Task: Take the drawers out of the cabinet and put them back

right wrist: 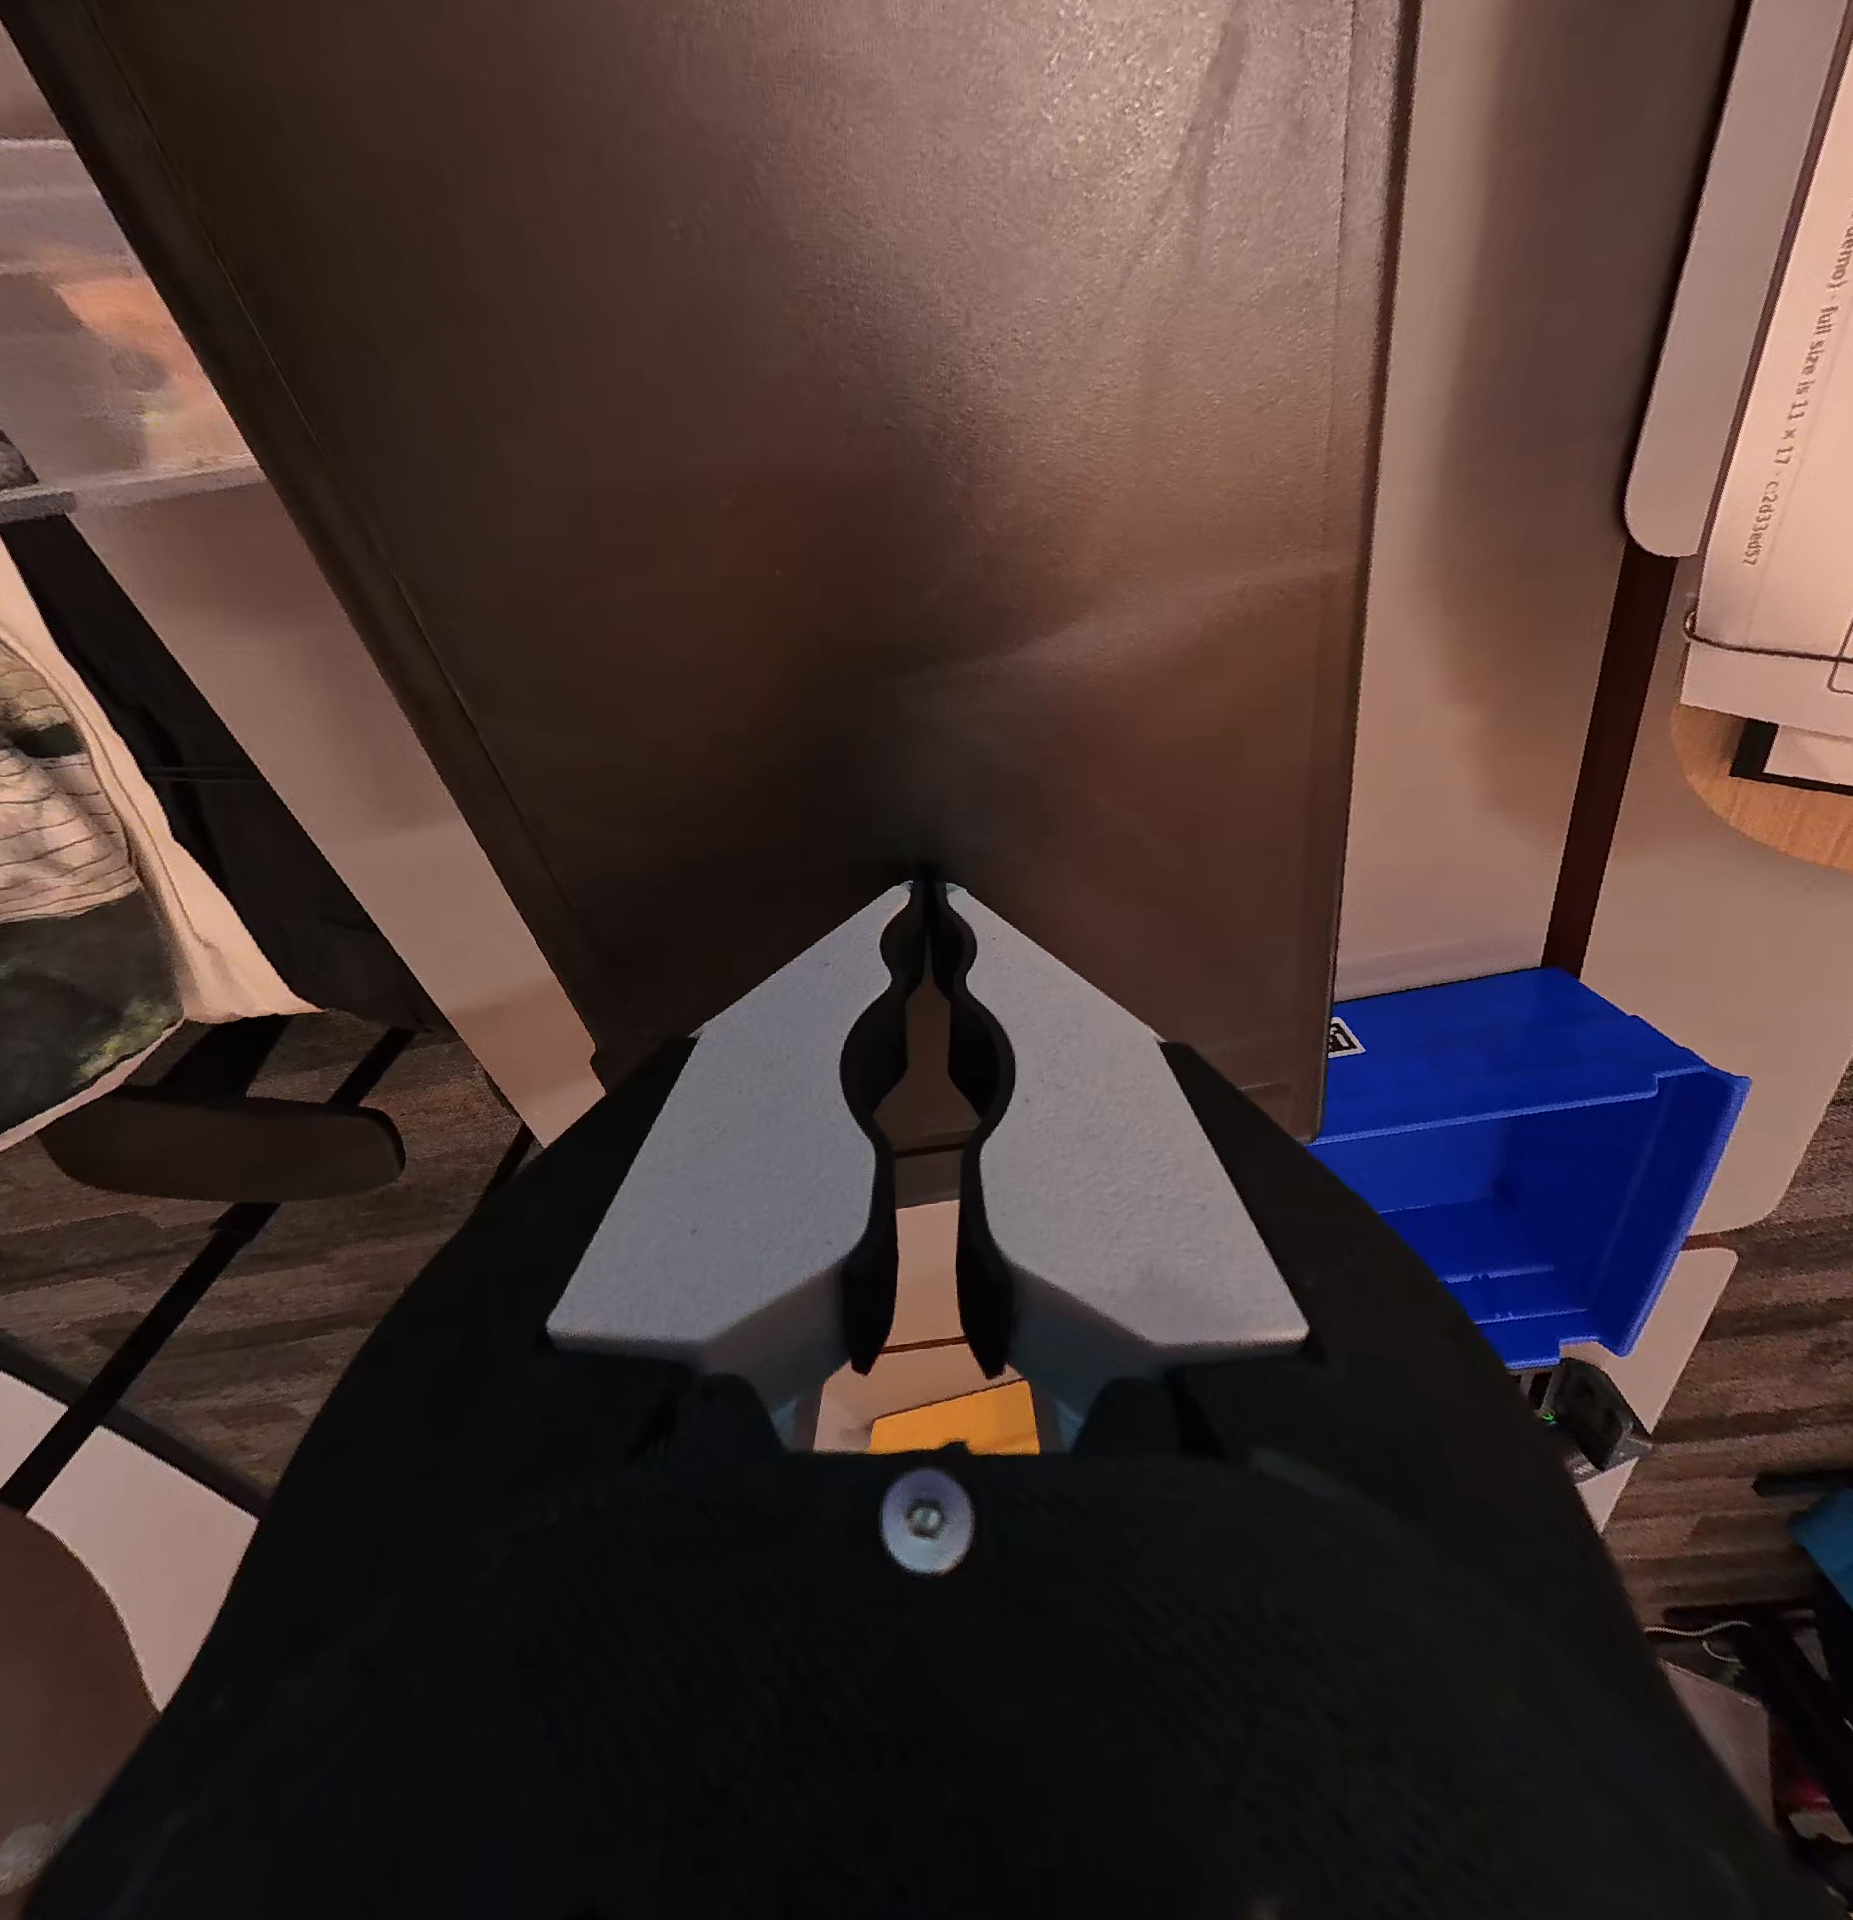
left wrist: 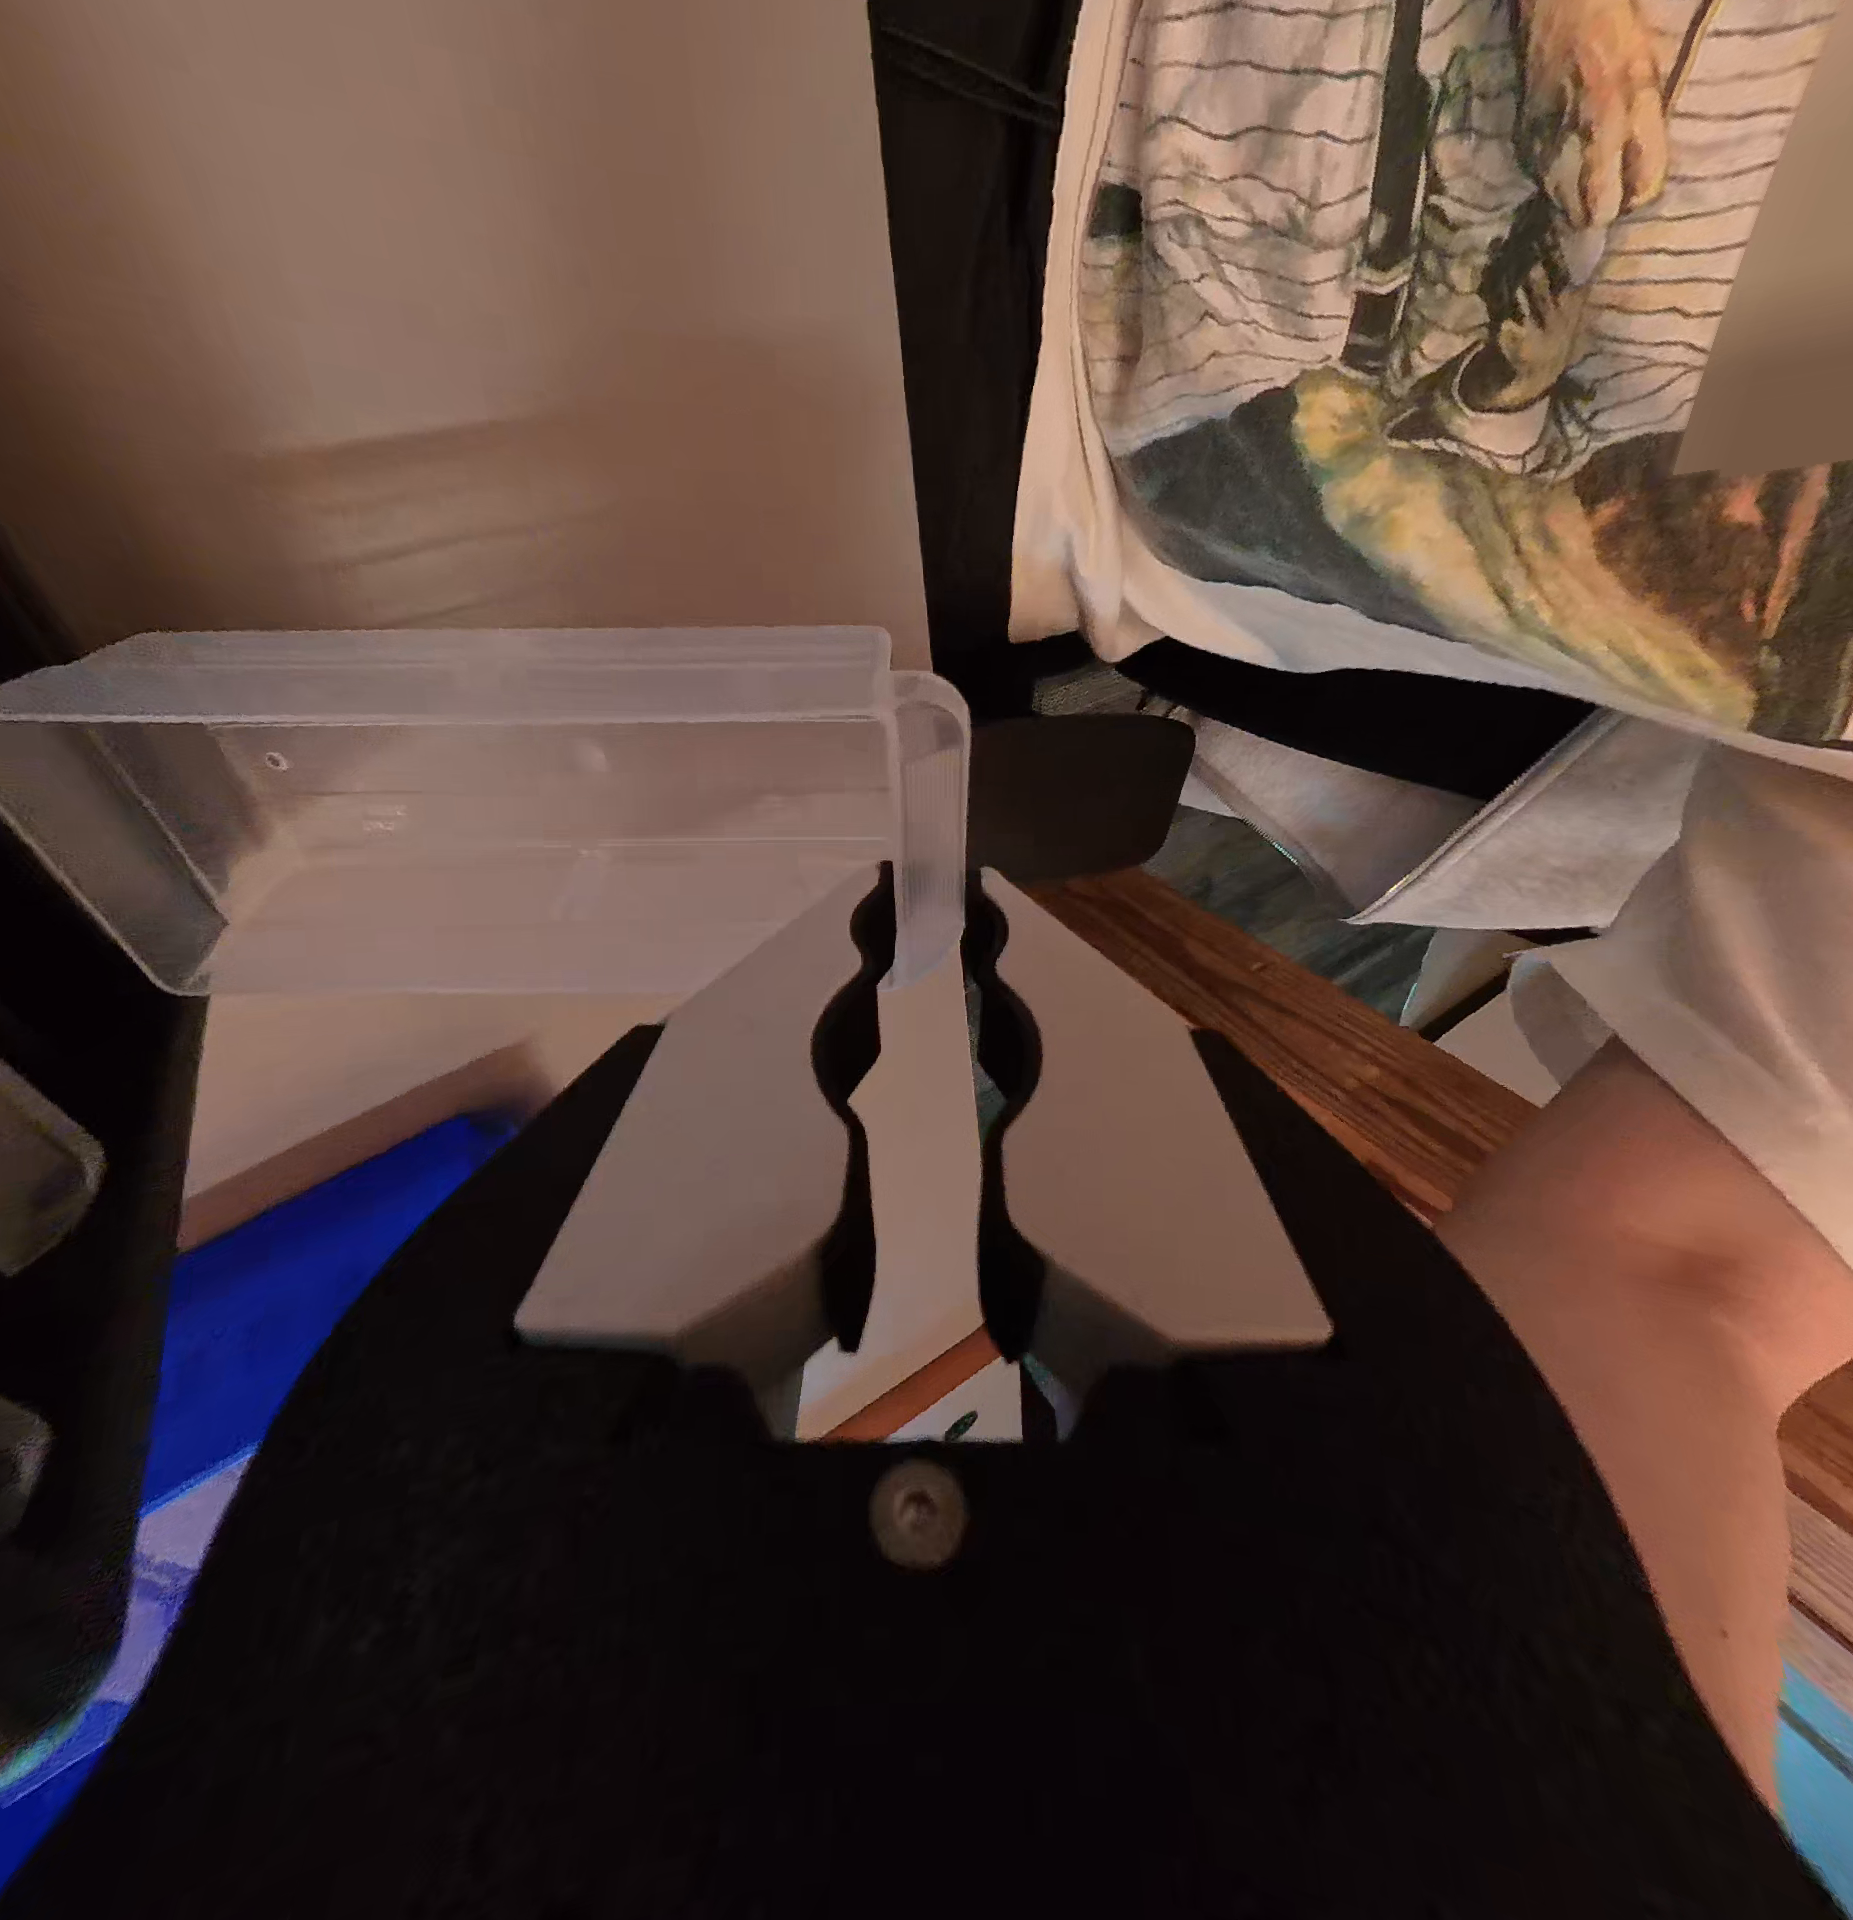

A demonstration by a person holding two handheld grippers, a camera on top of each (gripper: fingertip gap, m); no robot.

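Observation:
In the left wrist view my left gripper [left wrist: 927,914] is shut on the ribbed front handle of a clear plastic drawer [left wrist: 465,821]. The drawer sticks out to the left, held in the air, and its far end reaches the dark cabinet [left wrist: 70,1247] at the left edge. Another clear drawer front [left wrist: 18,1174] shows in that cabinet lower down. In the right wrist view my right gripper [right wrist: 922,894] is shut, its tips pressed against the dark flat side of the cabinet [right wrist: 797,468]. It holds nothing. A clear drawer [right wrist: 80,343] shows blurred at the far left.
A person in a white printed shirt [left wrist: 1421,364] stands close on the right, forearm [left wrist: 1649,1299] over a wooden table edge [left wrist: 1265,1018]. A blue bin [right wrist: 1524,1153] sits right of the cabinet. A blue surface [left wrist: 278,1299] lies below the drawer. Papers [right wrist: 1795,416] hang at the right.

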